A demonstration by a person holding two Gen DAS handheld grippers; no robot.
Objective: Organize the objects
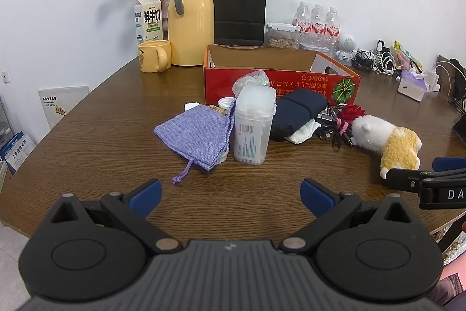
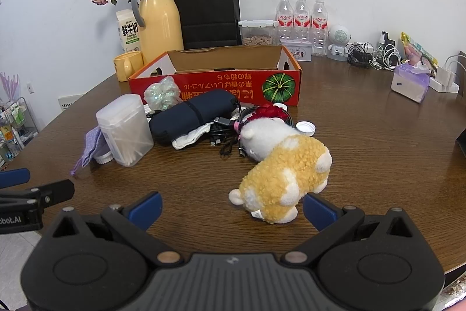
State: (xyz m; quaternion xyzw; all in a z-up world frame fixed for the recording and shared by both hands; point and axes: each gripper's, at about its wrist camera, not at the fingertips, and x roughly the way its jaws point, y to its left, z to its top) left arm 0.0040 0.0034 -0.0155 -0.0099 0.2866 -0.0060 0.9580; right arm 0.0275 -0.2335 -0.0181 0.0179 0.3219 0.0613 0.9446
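Note:
A pile of loose objects lies in front of an open red cardboard box [image 1: 279, 83] [image 2: 215, 83]. It holds a purple drawstring pouch [image 1: 195, 136], a clear cotton-swab container [image 1: 253, 124] [image 2: 125, 130], a dark navy pouch [image 1: 297, 112] [image 2: 189, 115], tangled cables [image 2: 227, 133] and a yellow-and-white plush toy [image 1: 387, 142] [image 2: 279, 171]. My left gripper [image 1: 231, 194] is open and empty, short of the purple pouch. My right gripper [image 2: 231, 206] is open, with the plush toy's rear end just inside its right finger.
At the back stand a yellow thermos [image 1: 190, 19], a yellow mug [image 1: 154, 56], a milk carton [image 1: 148, 19], a black paper bag [image 1: 238, 5], water bottles [image 2: 301, 19] and a tissue pack [image 2: 410, 83]. The table's front edge runs close under both grippers.

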